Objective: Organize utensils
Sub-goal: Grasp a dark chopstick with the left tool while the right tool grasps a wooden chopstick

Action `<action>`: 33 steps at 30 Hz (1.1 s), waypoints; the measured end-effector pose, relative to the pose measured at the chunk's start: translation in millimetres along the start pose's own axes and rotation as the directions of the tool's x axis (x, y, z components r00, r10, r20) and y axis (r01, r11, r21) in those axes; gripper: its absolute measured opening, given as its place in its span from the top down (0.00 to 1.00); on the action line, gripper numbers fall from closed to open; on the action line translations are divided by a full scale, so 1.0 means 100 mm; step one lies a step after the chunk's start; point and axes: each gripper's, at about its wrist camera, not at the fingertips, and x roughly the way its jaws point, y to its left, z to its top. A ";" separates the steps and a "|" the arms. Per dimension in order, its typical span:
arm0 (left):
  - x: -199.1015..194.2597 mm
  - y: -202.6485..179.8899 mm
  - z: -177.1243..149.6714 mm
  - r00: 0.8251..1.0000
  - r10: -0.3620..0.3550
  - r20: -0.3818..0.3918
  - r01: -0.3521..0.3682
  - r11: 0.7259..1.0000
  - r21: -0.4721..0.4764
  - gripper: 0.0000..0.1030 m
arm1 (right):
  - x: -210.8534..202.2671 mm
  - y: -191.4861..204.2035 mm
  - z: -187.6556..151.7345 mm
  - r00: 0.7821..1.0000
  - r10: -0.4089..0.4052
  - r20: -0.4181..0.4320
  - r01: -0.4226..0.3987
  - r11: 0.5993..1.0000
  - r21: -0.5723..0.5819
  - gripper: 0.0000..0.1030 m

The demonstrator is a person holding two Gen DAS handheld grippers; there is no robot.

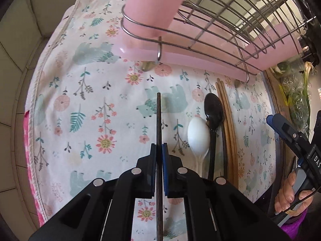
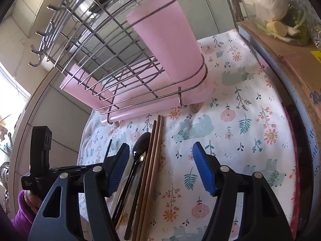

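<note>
The left gripper (image 1: 159, 147) is clamped on a single thin dark chopstick (image 1: 158, 116), its black jaws and blue ribbed pads pressed flat against the stick, which runs straight out ahead of the tips and back between the arms, above the white floral cloth with pale green bears (image 1: 90, 92). Just to the right of these tongs lie a white plastic spoon (image 1: 197, 134), a glossy black spoon (image 1: 213, 110) whose bowl touches it, and beyond them a bundle of brown wooden chopsticks (image 1: 226, 108), all on the cloth. Ahead and above stands a chrome wire dish rack with a pink plastic drip tray (image 1: 210, 32), and a pink plastic utensil cup (image 1: 154, 6) sits in its wire ring. The right gripper (image 2: 161, 166) stands apart with nothing pressed between its blue pads; the wooden chopsticks pass between its jaws nearer the left finger (image 2: 118, 168), with the black spoon beside that finger. To the right of these tongs is bare cloth, and further right a brown cardboard box (image 2: 291, 60) bearing a clear bag of vegetables (image 2: 280, 16). A hand in a purple sleeve (image 1: 291, 198) holds the right tool.
</note>
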 end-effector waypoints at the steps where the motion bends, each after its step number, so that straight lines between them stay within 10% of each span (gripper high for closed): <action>1: -0.01 0.02 0.00 1.000 0.007 0.001 -0.007 1.000 0.000 0.95 | 0.08 0.01 0.03 0.999 0.001 -0.033 0.000 1.000 0.004 0.47; 7: 0.03 0.12 0.01 1.000 -0.005 -0.015 0.005 1.000 -0.014 0.95 | 0.48 0.06 0.16 0.982 -0.041 -0.185 0.046 0.999 0.023 0.76; 33: 0.04 0.20 0.09 0.999 0.002 -0.039 -0.002 1.000 0.011 0.94 | 1.02 0.56 0.19 0.918 -0.304 -0.255 0.261 0.947 -0.187 0.78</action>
